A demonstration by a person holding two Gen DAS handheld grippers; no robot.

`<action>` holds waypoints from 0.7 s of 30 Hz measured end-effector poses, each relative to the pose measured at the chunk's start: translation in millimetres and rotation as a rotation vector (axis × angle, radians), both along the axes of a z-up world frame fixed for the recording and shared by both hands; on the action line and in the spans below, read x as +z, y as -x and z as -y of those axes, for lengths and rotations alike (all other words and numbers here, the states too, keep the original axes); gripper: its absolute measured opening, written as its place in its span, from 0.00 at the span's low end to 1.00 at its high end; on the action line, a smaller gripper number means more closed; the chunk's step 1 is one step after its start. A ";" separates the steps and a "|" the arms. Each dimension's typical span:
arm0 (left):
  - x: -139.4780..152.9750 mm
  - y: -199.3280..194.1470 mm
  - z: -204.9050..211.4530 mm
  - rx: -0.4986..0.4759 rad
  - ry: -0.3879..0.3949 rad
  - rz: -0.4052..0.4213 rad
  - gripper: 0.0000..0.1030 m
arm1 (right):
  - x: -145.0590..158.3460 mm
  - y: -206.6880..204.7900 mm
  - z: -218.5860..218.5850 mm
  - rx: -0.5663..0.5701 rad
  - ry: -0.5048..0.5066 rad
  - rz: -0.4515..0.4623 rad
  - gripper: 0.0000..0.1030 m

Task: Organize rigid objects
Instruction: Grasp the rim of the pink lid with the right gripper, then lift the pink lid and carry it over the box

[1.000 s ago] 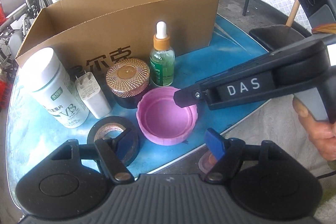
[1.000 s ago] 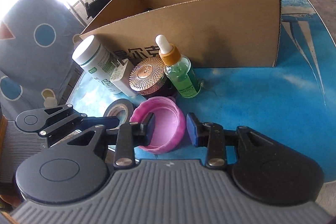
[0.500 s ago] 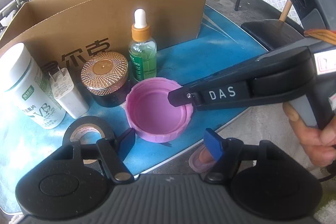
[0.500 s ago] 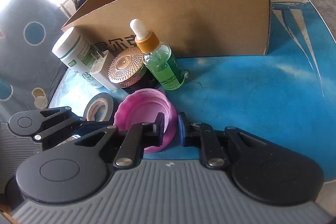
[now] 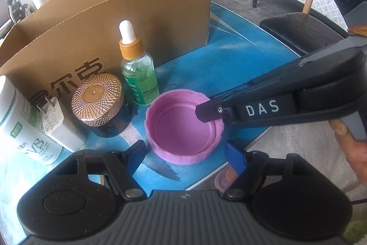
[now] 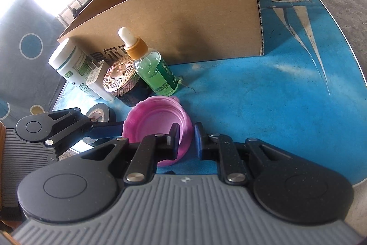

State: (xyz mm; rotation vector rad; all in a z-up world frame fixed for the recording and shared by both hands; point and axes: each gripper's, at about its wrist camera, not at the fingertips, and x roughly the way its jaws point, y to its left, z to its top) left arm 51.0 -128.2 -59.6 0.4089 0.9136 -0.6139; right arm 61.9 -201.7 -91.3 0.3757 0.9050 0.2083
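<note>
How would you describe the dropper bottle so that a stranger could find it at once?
Start from the big open cardboard box on the blue table. A row of small things stands before its front wall; the dropper bottle is at the right end, beside the gold-lidded jar. It alone is clear glass with green liquid and a white rubber bulb.

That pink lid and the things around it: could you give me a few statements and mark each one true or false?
1. The right tongs have the rim of the pink lid between their fingers. True.
2. The dropper bottle lies on its side. False: it stands upright, its white bulb on top.
3. The left tongs are clamped on the roll of black tape. False: they are open and hold nothing.
4. The cardboard box stands behind the row of items on the blue table. True.
5. The gold-lidded jar sits inside the box. False: it stands on the table in front of it.
</note>
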 end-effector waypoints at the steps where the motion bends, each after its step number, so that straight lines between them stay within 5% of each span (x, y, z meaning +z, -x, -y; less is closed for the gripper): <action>1: -0.1 -0.9 0.6 0.003 0.000 0.006 0.75 | 0.1 -0.2 -0.7 0.004 0.004 0.002 0.12; 11: 3.1 3.0 1.9 -0.011 0.000 0.040 0.69 | 2.5 3.1 -4.2 0.000 0.007 0.005 0.12; 21: 48.7 31.5 -3.4 -0.029 0.001 0.171 0.69 | 46.3 32.8 -12.9 0.001 0.055 0.126 0.13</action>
